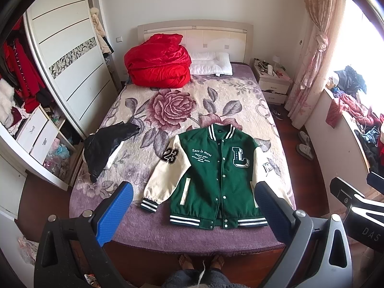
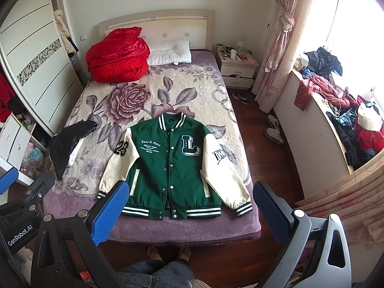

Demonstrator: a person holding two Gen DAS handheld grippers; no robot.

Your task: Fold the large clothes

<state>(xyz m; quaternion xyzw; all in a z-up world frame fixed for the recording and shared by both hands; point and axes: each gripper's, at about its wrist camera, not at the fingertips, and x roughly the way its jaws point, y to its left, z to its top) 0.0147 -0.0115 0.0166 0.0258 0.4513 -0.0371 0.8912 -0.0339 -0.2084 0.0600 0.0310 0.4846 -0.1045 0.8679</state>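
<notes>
Jacket (image 1: 216,175) lies flat near bed (image 1: 148,230) foot edge; both tools (image 1: 194,206) (image 2: 189,206) hover spread apart.

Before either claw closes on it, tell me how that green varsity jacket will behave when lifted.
The green varsity jacket lies flat and limp on the bed, so it will probably sag and drape from any single grip. Its thick-looking body and cream sleeves suggest it is fairly heavy for cloth. The sleeves would likely dangle and swing. Both claws are open, clear of it.
</notes>
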